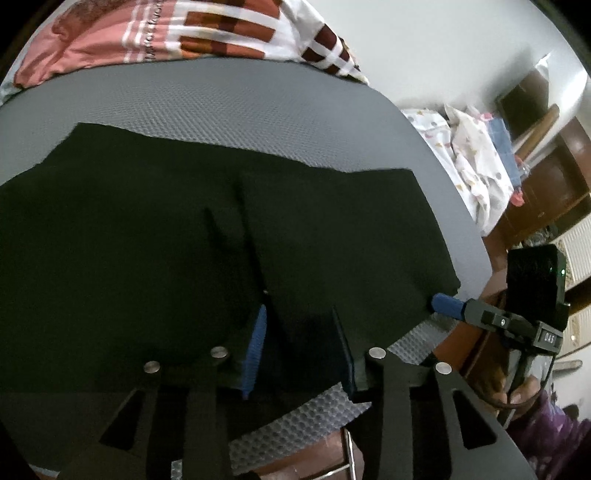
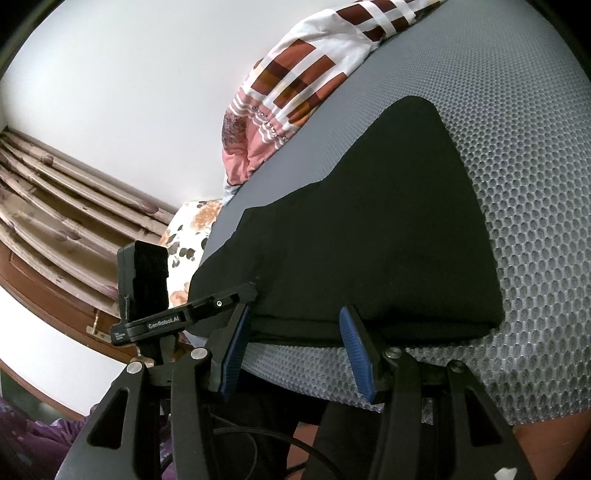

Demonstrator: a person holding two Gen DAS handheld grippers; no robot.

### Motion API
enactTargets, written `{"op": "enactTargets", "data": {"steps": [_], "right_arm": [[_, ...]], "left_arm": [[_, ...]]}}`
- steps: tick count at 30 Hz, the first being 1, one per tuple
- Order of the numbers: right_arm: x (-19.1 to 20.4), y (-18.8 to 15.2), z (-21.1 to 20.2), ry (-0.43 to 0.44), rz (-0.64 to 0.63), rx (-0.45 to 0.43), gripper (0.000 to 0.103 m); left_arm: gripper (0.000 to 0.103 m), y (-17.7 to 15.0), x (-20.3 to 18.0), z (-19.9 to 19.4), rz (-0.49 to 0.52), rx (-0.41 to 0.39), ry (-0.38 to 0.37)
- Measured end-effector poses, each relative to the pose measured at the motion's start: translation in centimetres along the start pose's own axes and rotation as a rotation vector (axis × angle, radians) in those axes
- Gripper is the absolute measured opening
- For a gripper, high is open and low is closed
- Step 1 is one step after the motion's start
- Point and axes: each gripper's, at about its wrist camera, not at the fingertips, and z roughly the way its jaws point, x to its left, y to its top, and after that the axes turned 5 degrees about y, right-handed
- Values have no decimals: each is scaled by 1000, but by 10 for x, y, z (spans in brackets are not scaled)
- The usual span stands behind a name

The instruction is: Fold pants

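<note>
Black pants (image 1: 147, 240) lie flat on a grey mesh mattress (image 1: 221, 110), with a lengthwise crease near the middle. My left gripper (image 1: 299, 343) points down at their near edge. Its blue pads (image 1: 255, 350) stand apart over the cloth and pinch nothing, so it is open. In the right wrist view the pants (image 2: 369, 240) show a doubled near edge. My right gripper (image 2: 295, 354) is open, with that edge just ahead of its pads (image 2: 356, 354). The left gripper (image 2: 251, 290) touches the pants' left end there. The right gripper (image 1: 443, 304) reaches the pants' right corner in the left wrist view.
A red, brown and white patterned blanket (image 1: 166, 33) is bunched along the mattress's far side. The mattress (image 2: 535, 184) ends close under both grippers. A printed pale cloth pile (image 1: 472, 158) and wooden furniture (image 1: 554, 184) lie to the right. A curtain (image 2: 55, 206) and floral pillow (image 2: 188, 236) are to the left.
</note>
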Motion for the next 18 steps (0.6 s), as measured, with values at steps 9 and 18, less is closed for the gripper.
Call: {"op": "enactTargets", "data": {"steps": [9, 18], "right_arm": [[-1, 2, 0, -7, -2, 2, 49], [4, 5, -8, 14, -20, -34, 49]], "left_arm": [[4, 1, -2, 5, 1, -13, 46], [3, -18, -11, -34, -33, -93, 55]]}}
